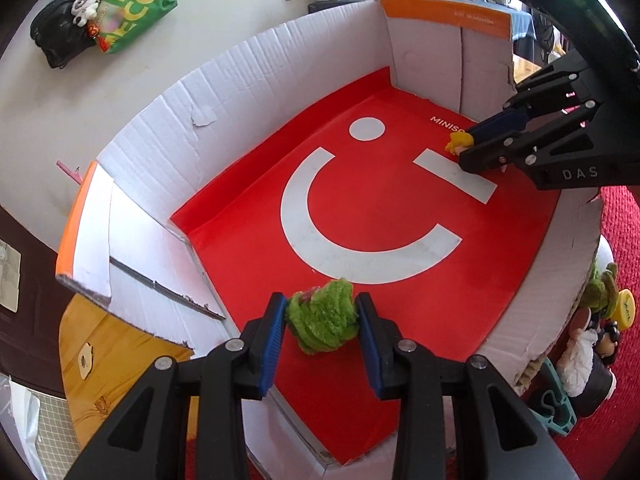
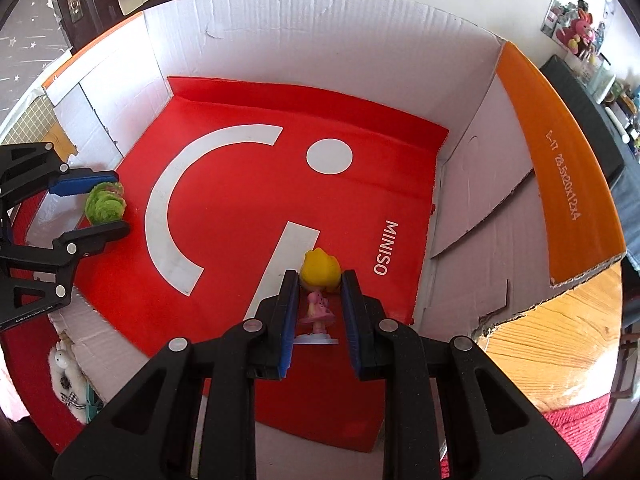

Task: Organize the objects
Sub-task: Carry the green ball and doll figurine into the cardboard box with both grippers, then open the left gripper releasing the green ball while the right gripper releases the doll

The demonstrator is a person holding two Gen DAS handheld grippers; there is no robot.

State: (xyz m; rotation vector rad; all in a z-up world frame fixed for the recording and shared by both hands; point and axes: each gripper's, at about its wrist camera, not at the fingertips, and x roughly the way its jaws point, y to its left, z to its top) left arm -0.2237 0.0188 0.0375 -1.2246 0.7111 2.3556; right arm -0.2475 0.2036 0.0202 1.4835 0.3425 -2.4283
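Both grippers reach down into an open cardboard box (image 1: 248, 64) lined with a red sheet (image 1: 400, 208) that bears a white smiley mark. My left gripper (image 1: 320, 318) is shut on a fuzzy green knitted toy (image 1: 323, 322), held just above the red sheet near the box's left side; the same green toy (image 2: 105, 204) and left gripper (image 2: 114, 204) show at the left of the right wrist view. My right gripper (image 2: 319, 294) is shut on a small figurine (image 2: 320, 280) with yellow hair, a pink dress and a pale round base. In the left wrist view the right gripper (image 1: 470, 142) holds the figurine (image 1: 458, 142) over the sheet.
The box (image 2: 320, 32) has white corrugated walls and orange flaps (image 2: 560, 168). It stands on a wooden table (image 2: 548, 344). Small toys (image 1: 592, 344) lie outside the box on a red mat, and a white plush (image 2: 66, 368) lies by its other side.
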